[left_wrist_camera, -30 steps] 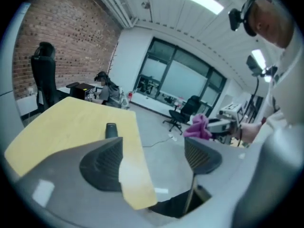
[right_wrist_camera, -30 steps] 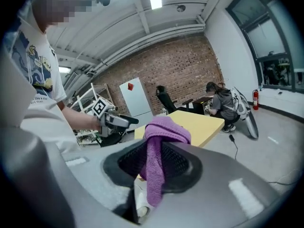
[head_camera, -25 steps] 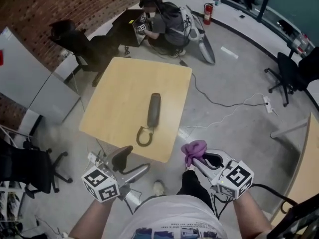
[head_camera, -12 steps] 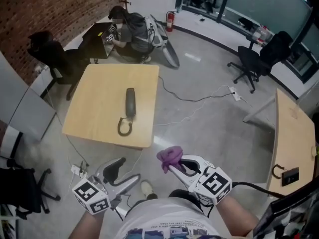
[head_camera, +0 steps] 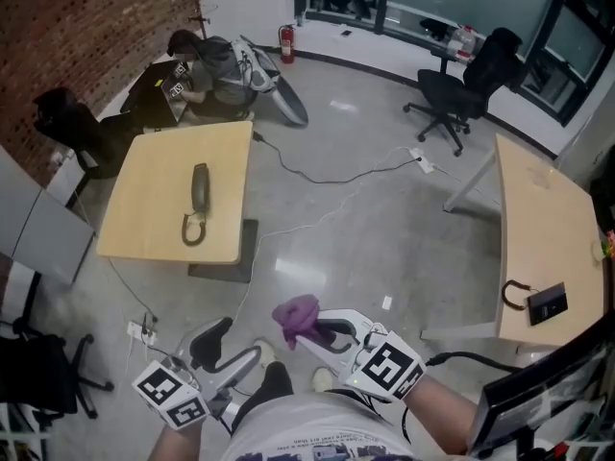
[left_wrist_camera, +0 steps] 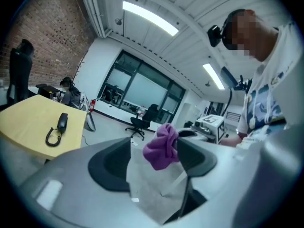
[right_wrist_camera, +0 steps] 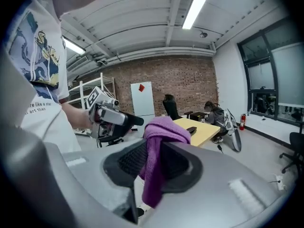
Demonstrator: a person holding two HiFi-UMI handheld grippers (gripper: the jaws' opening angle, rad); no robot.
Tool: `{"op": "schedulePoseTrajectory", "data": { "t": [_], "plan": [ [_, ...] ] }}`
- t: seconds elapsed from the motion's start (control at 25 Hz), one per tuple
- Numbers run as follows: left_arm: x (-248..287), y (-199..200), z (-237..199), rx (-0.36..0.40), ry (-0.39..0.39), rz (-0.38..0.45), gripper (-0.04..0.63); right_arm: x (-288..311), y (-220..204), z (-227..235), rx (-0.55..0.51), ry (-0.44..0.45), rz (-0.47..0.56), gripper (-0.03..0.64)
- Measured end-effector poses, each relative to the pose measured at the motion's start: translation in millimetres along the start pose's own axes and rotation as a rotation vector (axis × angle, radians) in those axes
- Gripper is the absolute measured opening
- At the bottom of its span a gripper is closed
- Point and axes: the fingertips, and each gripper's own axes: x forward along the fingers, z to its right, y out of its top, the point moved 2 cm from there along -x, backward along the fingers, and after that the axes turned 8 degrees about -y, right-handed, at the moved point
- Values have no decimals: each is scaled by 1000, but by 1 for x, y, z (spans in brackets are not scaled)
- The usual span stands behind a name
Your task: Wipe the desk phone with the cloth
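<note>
1. Head view: the tabletop (head_camera: 144,209) carrying the phone (head_camera: 199,188) sits farther off at upper left than a second ago. I seem to have backed away, so I judge that wiping has not begun.
2. The phone lies flat, its cord coiled beside it, well apart from both tools.
3. My right hand-held gripper (head_camera: 312,329) is clamped on the purple cloth (head_camera: 296,317) and tilted slightly down.
4. My left hand-held gripper (head_camera: 231,351) has its jaws apart, though they have just been narrowing. It holds nothing and hangs low beside the right.
</note>
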Motion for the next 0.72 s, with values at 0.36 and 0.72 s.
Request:
{"op": "schedulePoseTrajectory", "data": {
  "t": [0.36,0.72],
  "plan": [
    [3,-26,62,-15,-10,-90,321,-46,-15,-27,19,9,27,91],
    [14,-17,71,52,-106,-111,321,-56,-13,-30,27,-80,55,91]
  ]
}}
